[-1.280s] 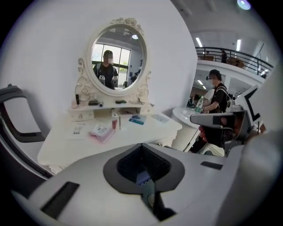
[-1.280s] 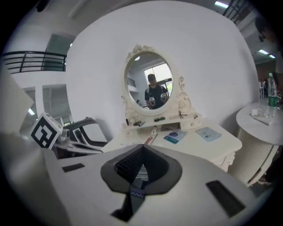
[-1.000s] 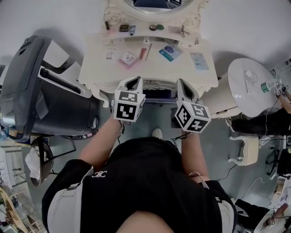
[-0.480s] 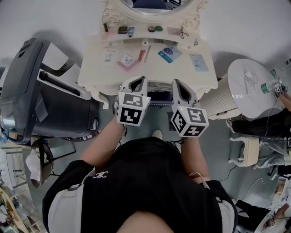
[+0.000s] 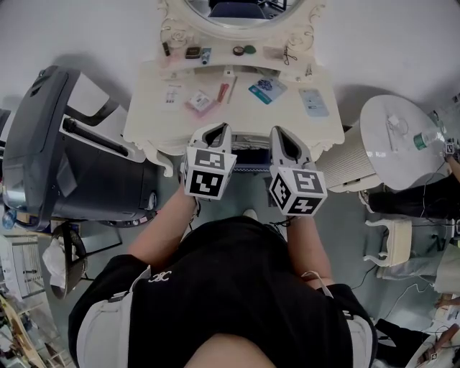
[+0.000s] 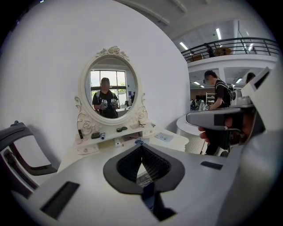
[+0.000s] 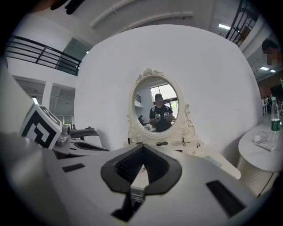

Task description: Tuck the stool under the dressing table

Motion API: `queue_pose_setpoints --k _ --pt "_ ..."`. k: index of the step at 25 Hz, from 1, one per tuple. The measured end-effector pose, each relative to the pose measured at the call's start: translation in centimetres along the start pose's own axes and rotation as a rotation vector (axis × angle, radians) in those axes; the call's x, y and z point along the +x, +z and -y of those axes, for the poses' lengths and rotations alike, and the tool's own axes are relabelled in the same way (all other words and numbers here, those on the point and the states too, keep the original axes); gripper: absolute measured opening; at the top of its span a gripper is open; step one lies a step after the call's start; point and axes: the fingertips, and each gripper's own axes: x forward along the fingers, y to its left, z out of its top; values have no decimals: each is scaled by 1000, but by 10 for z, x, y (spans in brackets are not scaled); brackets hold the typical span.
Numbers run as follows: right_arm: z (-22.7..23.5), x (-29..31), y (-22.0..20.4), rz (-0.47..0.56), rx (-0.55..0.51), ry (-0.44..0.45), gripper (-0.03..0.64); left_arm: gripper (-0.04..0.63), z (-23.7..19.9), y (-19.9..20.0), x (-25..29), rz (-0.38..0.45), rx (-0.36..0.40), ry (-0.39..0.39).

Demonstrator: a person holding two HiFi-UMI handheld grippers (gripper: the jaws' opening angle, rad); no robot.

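**Both grippers closed and empty at the dressing table**

Head view: the left gripper (image 5: 218, 129) and right gripper (image 5: 282, 134) hang side by side over the near edge of the dressing table (image 5: 302, 122). The stool (image 5: 251, 155) shows as a dark blue patch under that edge, between them.

Left gripper view: jaws together, nothing between them, and the mirror (image 6: 110, 90) far ahead.

Right gripper view: jaws pressed together too, empty.

Dressing table (image 5: 287, 118) looked smooth and cream-painted to me; mirror (image 5: 230, 7) at 12 o'clock was glossy glass.
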Motion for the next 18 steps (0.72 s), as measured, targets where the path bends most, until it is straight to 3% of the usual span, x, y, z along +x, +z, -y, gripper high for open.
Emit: queue_pose_setpoints --k 10,18 --pt "9 4 2 0 -27 10 9 8 5 4 9 -8 -5 8" --pt "18 5 5 3 -50 23 9 8 10 7 15 -11 -68 -6"
